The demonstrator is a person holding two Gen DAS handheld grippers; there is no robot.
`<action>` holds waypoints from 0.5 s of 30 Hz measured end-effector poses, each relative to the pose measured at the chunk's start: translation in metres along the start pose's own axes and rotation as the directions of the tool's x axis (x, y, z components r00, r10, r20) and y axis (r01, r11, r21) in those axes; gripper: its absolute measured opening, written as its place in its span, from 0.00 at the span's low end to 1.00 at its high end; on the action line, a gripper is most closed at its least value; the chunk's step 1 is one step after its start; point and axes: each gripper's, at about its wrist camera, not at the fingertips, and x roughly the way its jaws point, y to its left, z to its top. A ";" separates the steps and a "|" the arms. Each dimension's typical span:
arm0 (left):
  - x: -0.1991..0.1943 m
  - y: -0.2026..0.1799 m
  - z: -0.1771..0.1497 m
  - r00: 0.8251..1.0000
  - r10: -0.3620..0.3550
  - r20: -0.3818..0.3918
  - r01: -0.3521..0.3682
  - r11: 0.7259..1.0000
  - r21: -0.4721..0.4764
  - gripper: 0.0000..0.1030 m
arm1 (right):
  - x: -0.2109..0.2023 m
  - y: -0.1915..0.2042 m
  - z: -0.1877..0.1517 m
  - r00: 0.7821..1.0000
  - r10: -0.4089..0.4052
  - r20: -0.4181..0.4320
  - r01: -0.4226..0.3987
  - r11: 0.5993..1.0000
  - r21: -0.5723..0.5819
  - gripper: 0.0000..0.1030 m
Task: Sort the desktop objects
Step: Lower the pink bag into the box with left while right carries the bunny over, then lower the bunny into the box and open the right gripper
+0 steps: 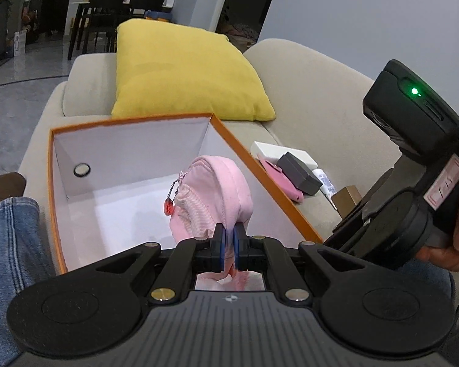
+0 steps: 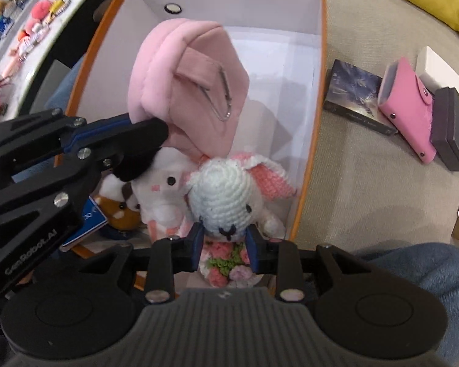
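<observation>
An orange box (image 1: 260, 170) with a white inside sits on the beige sofa. My left gripper (image 1: 228, 232) is shut on the lower edge of a pink zip pouch (image 1: 211, 195), which hangs over the box's middle. The right wrist view shows the same pouch (image 2: 192, 82) and left gripper (image 2: 156, 128) above the box (image 2: 322, 61). My right gripper (image 2: 225, 232) points steeply down into the box's near end. Its pads press on a white and pink crocheted bunny (image 2: 226, 195) that carries a small bouquet. A hand holds the right gripper's body (image 1: 413, 183) at the box's right side.
Inside the box lie a white plush (image 2: 165, 183), a brown toy (image 2: 119, 211) and a blue card (image 2: 88, 223). On the sofa to the right are a dark card box (image 2: 358, 94), a pink wallet (image 2: 410, 104) and a black case (image 2: 453, 128). A yellow cushion (image 1: 183, 70) lies behind.
</observation>
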 end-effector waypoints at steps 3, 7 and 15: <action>0.006 0.001 0.000 1.000 0.004 -0.015 -0.004 1.000 -0.007 0.05 | 0.002 0.004 -0.001 1.000 -0.020 0.007 0.021 0.999 -0.037 0.32; 0.010 0.002 0.003 1.000 0.006 -0.019 -0.006 1.000 -0.024 0.05 | -0.009 0.005 -0.003 0.999 -0.020 0.032 0.023 0.996 -0.088 0.39; 0.018 -0.002 0.022 1.000 0.006 0.001 -0.006 0.999 -0.047 0.05 | -0.073 -0.026 -0.013 0.972 0.000 0.234 0.018 0.997 -0.076 0.44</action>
